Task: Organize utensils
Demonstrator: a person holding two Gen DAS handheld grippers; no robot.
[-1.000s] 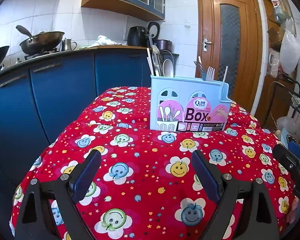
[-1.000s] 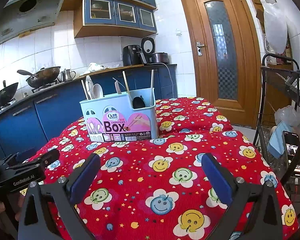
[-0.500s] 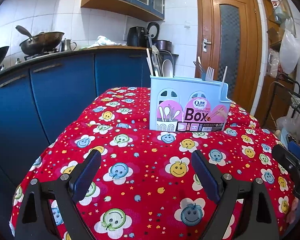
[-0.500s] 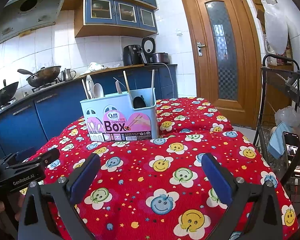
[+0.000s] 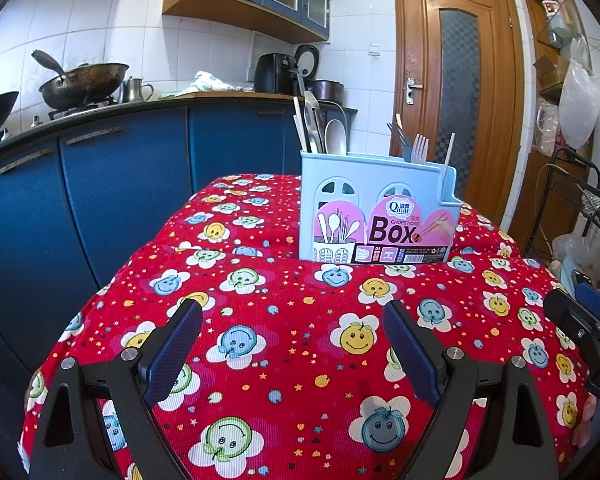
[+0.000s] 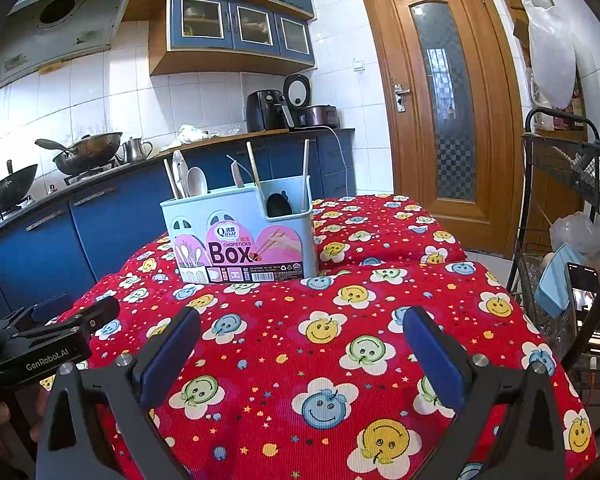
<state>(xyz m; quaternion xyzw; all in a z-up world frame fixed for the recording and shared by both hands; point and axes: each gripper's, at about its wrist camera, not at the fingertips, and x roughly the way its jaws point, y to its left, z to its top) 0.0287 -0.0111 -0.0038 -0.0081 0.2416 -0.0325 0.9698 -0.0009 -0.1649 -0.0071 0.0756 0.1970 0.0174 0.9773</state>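
Observation:
A light blue utensil box (image 5: 376,208) with a pink "Box" label stands upright on the red smiley-flower tablecloth (image 5: 284,344). It holds chopsticks, spoons (image 5: 335,136) and forks (image 5: 419,147). It also shows in the right wrist view (image 6: 240,236), with a dark spoon (image 6: 279,204) in its right compartment. My left gripper (image 5: 292,344) is open and empty, well short of the box. My right gripper (image 6: 300,344) is open and empty, also short of it. The left gripper's body shows at the left edge of the right wrist view (image 6: 48,344).
Blue kitchen cabinets (image 5: 112,184) with woks (image 5: 80,84) on the counter run along the left. A wooden door (image 6: 440,104) is behind the table. A black wire rack (image 6: 568,240) with bags stands at the right.

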